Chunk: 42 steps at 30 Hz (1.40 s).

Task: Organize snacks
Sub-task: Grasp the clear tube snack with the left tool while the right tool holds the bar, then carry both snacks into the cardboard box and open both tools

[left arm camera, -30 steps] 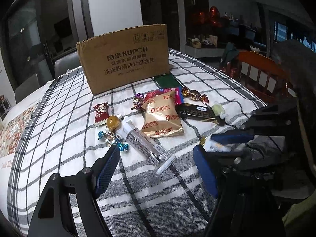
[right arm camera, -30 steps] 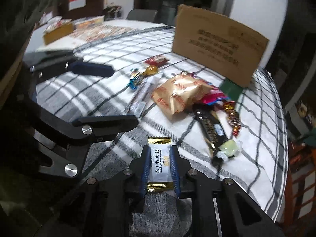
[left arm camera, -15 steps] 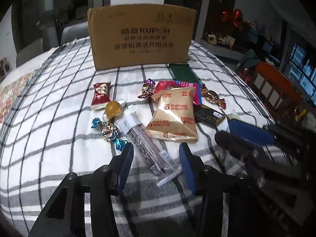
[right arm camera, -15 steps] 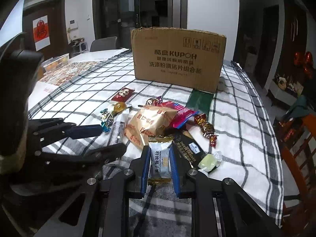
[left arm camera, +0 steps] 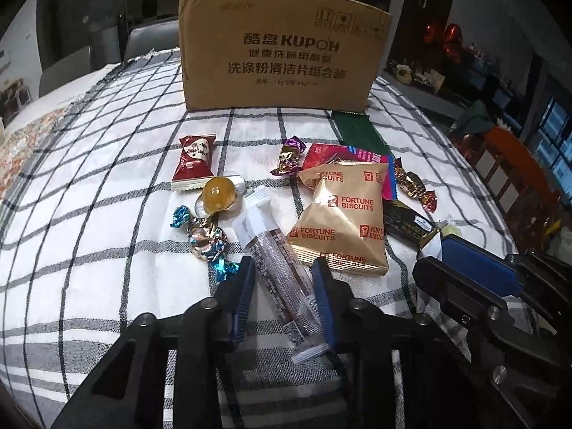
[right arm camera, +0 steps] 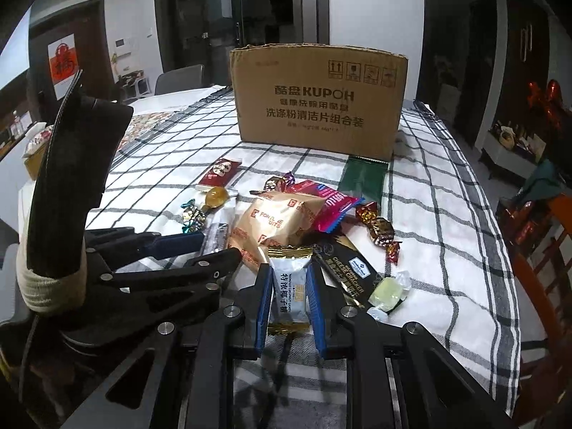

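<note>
Right gripper (right arm camera: pixel 289 298) is clamping a white coconut candy (right arm camera: pixel 289 295); left gripper (left arm camera: pixel 284 295) is straddling a clear stick pack (left arm camera: pixel 282 279), jaws apart.
Fortune Biscuits bag (left arm camera: pixel 343 221) is hiding most of the black cracker bar (left arm camera: pixel 407 225).

A white-and-gold wrapped coconut candy (right arm camera: pixel 289 293) is held upright, clear of the checked tablecloth (left arm camera: pixel 107 193). A long clear-wrapped stick of dark snack (left arm camera: pixel 282 271) is laid diagonally near the cloth's near edge. Just right of it a gold Fortune Biscuits pouch (left arm camera: pixel 343 221) is laid flat, partly over a red-and-pink packet (left arm camera: pixel 321 155) and touching a black cheese-cracker bar (right arm camera: pixel 343 268). Towards the far edge, an open-topped brown cardboard box (left arm camera: pixel 282 50) is stood upright, with a dark green sachet (left arm camera: pixel 357 130) at its right foot.
</note>
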Each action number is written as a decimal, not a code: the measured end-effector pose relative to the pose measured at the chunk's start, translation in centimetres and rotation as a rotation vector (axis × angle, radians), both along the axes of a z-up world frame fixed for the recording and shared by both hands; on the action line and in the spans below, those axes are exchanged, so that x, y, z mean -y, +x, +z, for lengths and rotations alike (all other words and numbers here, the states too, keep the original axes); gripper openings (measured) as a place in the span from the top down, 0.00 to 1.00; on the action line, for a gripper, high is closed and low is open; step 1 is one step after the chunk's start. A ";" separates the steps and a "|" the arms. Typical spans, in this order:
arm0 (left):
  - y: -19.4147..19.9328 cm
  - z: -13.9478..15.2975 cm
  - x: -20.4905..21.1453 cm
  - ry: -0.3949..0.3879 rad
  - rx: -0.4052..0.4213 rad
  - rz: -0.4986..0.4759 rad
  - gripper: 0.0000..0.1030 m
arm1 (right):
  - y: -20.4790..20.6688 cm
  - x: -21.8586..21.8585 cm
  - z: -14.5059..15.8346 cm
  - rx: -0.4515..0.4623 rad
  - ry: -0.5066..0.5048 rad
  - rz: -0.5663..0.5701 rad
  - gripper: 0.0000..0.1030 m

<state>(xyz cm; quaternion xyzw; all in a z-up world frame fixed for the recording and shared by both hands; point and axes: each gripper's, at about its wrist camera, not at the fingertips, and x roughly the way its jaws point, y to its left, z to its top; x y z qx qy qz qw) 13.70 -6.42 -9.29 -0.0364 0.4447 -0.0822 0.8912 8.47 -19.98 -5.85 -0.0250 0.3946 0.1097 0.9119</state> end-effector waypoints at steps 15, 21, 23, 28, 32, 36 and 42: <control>-2.6 3.6 -1.7 -0.059 0.116 -0.082 0.80 | -0.7 -0.4 2.0 -0.005 0.079 -0.058 0.79; -2.5 6.4 -2.5 -0.041 0.181 -0.112 0.81 | 0.1 -0.8 3.8 0.040 0.075 -0.065 0.79; -2.1 7.5 -2.9 -0.041 0.199 -0.119 0.81 | 0.7 -1.0 4.8 0.066 0.079 -0.068 0.79; -0.1 10.6 -3.7 -0.034 0.267 -0.134 0.81 | 3.1 -1.1 7.3 0.129 0.102 -0.079 0.79; 2.4 12.6 -4.3 -0.016 0.306 -0.142 0.81 | 5.9 -1.0 8.8 0.156 0.130 -0.086 0.79; 5.1 14.2 -4.6 0.002 0.321 -0.150 0.81 | 8.9 -0.9 10.4 0.183 0.136 -0.090 0.79; 9.9 16.1 -4.6 0.037 0.322 -0.158 0.81 | 14.2 -0.8 12.9 0.209 0.112 -0.075 0.79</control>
